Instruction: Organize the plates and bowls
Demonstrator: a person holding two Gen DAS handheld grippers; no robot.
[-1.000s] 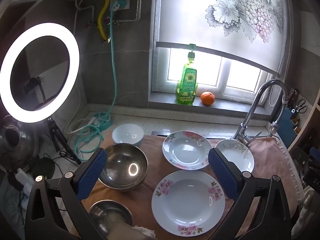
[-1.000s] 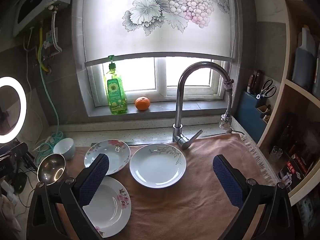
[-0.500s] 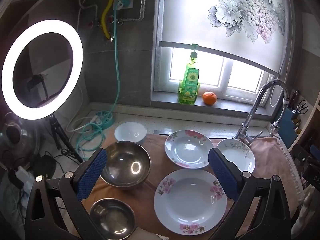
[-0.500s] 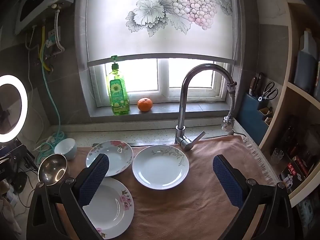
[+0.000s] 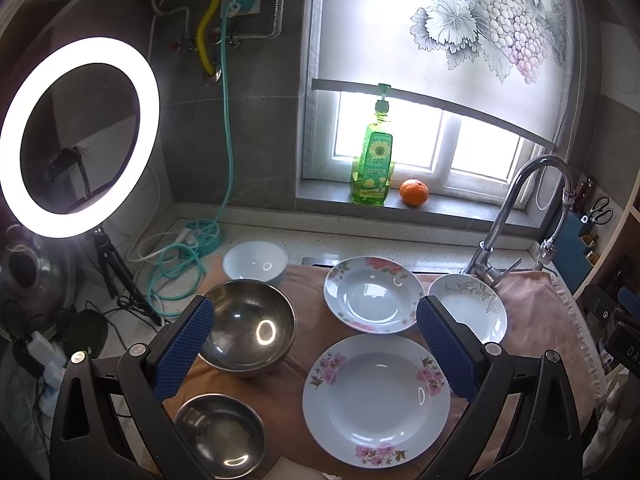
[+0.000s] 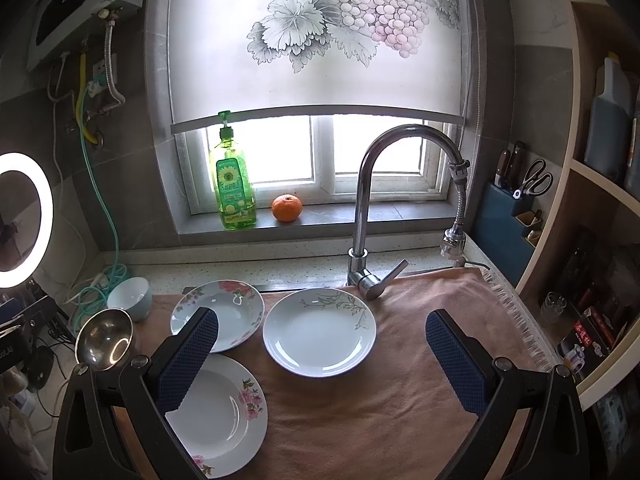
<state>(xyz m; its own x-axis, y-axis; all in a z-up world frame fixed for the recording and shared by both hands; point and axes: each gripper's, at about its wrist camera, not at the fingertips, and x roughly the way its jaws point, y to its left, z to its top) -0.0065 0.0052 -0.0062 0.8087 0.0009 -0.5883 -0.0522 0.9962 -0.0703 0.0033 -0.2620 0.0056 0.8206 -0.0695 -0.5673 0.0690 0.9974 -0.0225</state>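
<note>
On a brown towel (image 6: 400, 400) lie a large pink-flowered plate (image 5: 376, 398) (image 6: 218, 412), a smaller pink-flowered plate (image 5: 374, 294) (image 6: 228, 314) and a white plate with a green sprig (image 5: 474, 306) (image 6: 320, 332). A large steel bowl (image 5: 250, 328) (image 6: 105, 338), a small steel bowl (image 5: 220, 434) and a pale blue bowl (image 5: 255, 262) (image 6: 130, 298) stand at the left. My left gripper (image 5: 314, 344) is open and empty above the bowls and plates. My right gripper (image 6: 322, 360) is open and empty above the sprig plate.
A chrome tap (image 6: 372, 208) rises behind the towel. A green soap bottle (image 6: 232, 184) and an orange (image 6: 286, 208) sit on the sill. A lit ring light (image 5: 76, 136) on a tripod and teal cable (image 5: 176, 268) stand left. Shelves and a knife block (image 6: 516, 208) stand right.
Both grippers have drawn back and risen slightly, so more of the near towel and the small steel bowl show. The dishes have not moved. Both grippers stay open.
</note>
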